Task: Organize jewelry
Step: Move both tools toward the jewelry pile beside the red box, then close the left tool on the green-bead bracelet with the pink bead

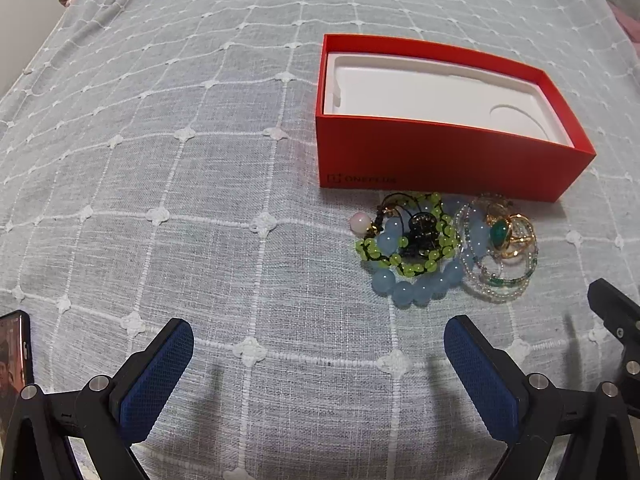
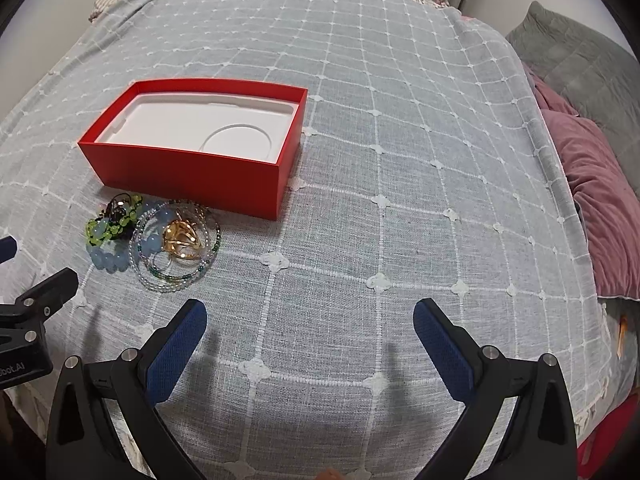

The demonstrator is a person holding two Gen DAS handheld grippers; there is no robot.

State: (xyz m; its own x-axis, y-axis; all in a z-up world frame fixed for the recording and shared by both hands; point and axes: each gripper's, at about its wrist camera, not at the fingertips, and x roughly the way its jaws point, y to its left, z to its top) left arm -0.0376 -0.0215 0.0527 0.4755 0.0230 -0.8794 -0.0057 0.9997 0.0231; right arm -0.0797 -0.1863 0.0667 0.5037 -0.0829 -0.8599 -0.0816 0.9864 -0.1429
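An open red box (image 1: pixel 440 156) with a white moulded insert sits on the grey checked bedspread; it also shows in the right wrist view (image 2: pixel 192 172). Just in front of it lies a tangled heap of jewelry (image 1: pixel 444 248): a lime-green bead bracelet (image 1: pixel 404 252), a pale blue bead bracelet (image 1: pixel 416 288), a clear bead strand and a gold ring with a green stone (image 1: pixel 500 232). The heap shows in the right wrist view (image 2: pixel 160 244). My left gripper (image 1: pixel 318 338) is open and empty, short of the heap. My right gripper (image 2: pixel 310 318) is open and empty, right of the heap.
The grey checked bedspread (image 2: pixel 400 160) covers the bed. A pink pillow (image 2: pixel 600 208) and a grey quilted cushion (image 2: pixel 580 64) lie at the right edge. A phone screen (image 1: pixel 14 364) shows at the far left of the left wrist view.
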